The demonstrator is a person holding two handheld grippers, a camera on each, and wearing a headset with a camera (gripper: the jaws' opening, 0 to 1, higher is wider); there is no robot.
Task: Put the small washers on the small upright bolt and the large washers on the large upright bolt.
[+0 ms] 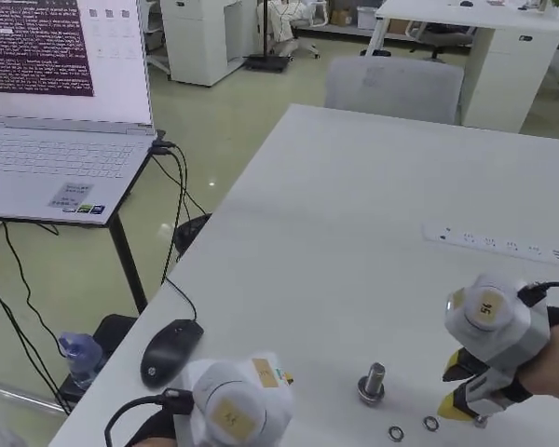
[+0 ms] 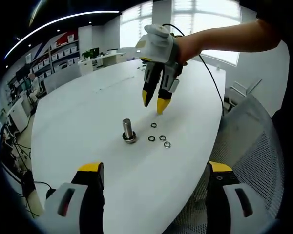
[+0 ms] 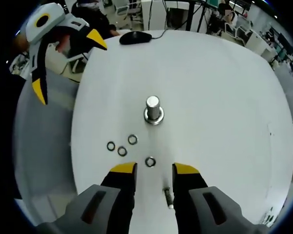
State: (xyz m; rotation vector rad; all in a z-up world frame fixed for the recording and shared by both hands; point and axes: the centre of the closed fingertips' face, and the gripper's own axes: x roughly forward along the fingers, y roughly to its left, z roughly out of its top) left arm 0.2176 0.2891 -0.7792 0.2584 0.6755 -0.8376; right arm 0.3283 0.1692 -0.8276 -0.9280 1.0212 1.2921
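Observation:
A large steel bolt (image 1: 373,382) stands upright on the white table (image 1: 354,233), with a ring-shaped base. Several small washers (image 3: 122,151) lie loose beside it, and one washer (image 3: 150,161) sits just ahead of my right gripper (image 3: 155,169). That gripper is open with a narrow gap and holds nothing. A small bolt (image 3: 167,195) stands low between its jaws. My left gripper (image 2: 155,168) is wide open and empty, well back from the large bolt (image 2: 128,130). The right gripper (image 2: 154,103) hovers just beyond the washers (image 2: 162,138).
A black mouse (image 1: 171,349) with its cable lies near the table's left edge. A white power strip (image 1: 503,246) runs along the far right. A laptop (image 1: 56,140) stands on a side stand to the left, and a grey chair (image 1: 396,88) is at the table's far end.

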